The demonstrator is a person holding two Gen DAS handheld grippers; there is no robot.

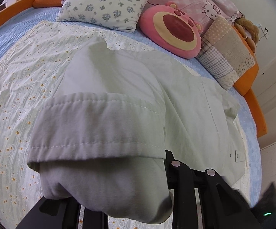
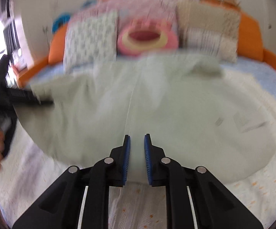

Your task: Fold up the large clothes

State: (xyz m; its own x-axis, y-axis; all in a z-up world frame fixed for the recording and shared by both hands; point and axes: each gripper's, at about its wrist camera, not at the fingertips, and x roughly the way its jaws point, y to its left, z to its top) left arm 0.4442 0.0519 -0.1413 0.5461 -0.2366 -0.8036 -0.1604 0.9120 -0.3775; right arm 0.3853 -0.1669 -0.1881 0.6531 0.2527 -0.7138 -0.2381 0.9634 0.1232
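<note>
- Jaws of the left gripper (image 1: 138,187) are buried under a hemmed sleeve; their grip cannot be told.
- Right gripper (image 2: 137,160) jaws stand parted over the pale green garment (image 2: 138,105), which lies on the bed (image 2: 271,80).

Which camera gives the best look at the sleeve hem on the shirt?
The left wrist view. The sleeve hem fills the picture, sharp enough to show its stitching, draped over the left gripper. The right wrist view is blurred by motion; it shows the shirt spread on the bed, no hem detail.

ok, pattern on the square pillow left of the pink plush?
White with small blue-grey flower sprigs on the pillow; clearest in the left wrist view.
</note>
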